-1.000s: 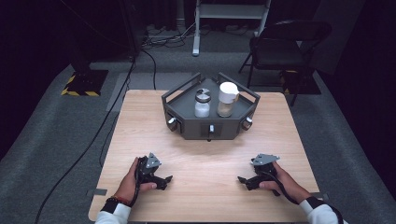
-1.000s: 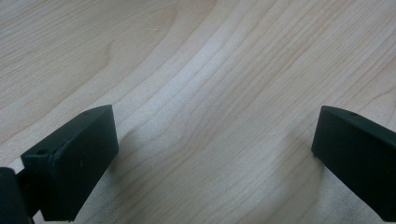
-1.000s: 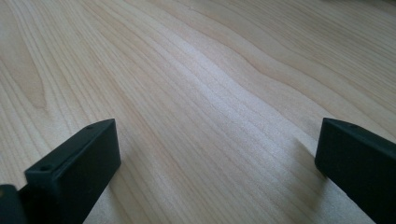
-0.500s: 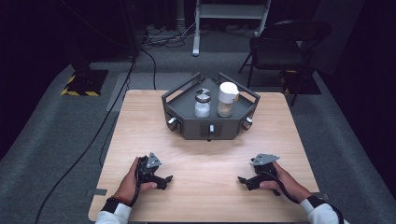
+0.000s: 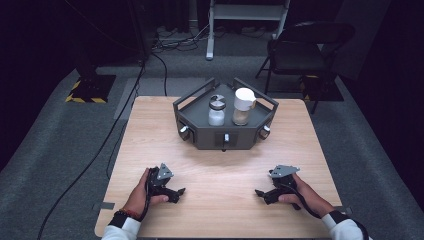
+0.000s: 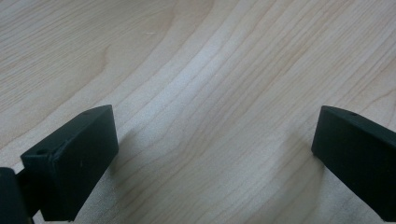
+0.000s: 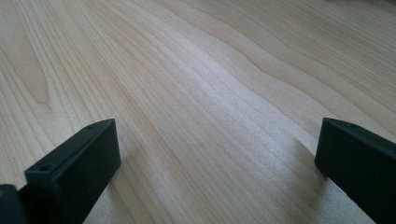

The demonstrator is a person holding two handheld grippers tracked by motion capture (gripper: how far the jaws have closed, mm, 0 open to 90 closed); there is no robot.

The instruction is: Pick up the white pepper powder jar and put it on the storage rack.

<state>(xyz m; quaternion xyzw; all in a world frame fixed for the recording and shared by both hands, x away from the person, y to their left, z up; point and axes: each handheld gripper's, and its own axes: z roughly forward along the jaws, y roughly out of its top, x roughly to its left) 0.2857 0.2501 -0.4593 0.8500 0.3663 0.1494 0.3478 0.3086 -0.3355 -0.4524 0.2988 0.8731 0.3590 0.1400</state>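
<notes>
A dark grey angular tray [image 5: 200,131] stands at the far middle of the wooden table [image 5: 150,135]. Inside it are a clear jar with a grey-and-white lid [image 5: 216,111] and a taller jar with a white cap [image 5: 243,106]. My left gripper [image 5: 178,193] rests on the table near the front left, held in a hand, jaws wide apart over bare wood [image 6: 210,116]. At the front right my right gripper [image 5: 260,193] rests the same way, open over bare wood [image 7: 215,116]. Both point inward toward each other and hold nothing.
Small knobs [image 5: 226,137] stick out of the tray's front faces. Behind the table stand a black folding chair [image 5: 300,50] and a metal stand [image 5: 247,15]. A cable [image 5: 115,135] runs over the grey carpet at the left.
</notes>
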